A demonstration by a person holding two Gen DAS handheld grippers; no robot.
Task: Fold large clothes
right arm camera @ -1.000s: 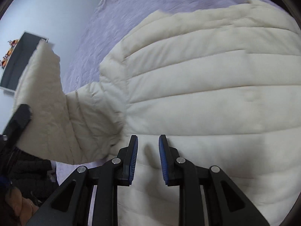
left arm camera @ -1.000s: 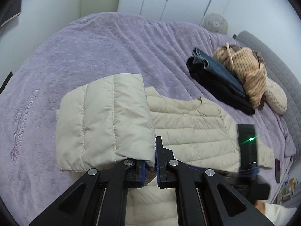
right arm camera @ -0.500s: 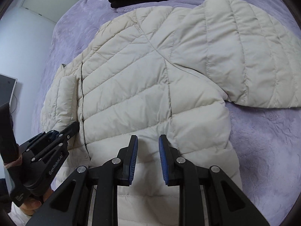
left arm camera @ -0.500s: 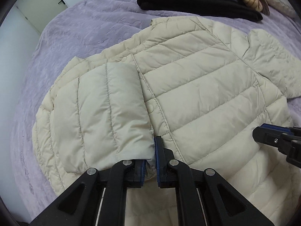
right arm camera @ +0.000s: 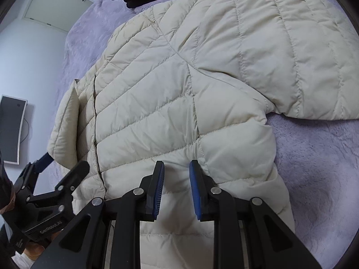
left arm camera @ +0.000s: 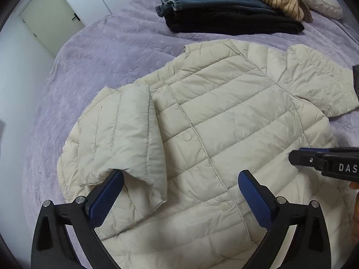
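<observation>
- Jacket (left arm camera: pixel 224 121) lies flat on bed (left arm camera: pixel 101 51), one sleeve (left arm camera: pixel 125 134) folded over its front.
- Left gripper (left arm camera: pixel 179 186): jaws just opened wide, sleeve released.
- Right gripper (right arm camera: pixel 176 177): jaws narrowly apart above jacket, apparently gripping nothing.

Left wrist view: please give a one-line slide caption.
Open left gripper above the folded-in sleeve of a cream quilted puffer jacket on a purple bedspread.

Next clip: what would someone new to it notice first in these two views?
A cream puffer jacket lies front up across the purple bedspread, one sleeve folded over its chest. The left tongs have just been opening and now stand wide around that sleeve's cuff, gripping nothing. Beyond the collar sits a stack of folded dark clothes.
</observation>
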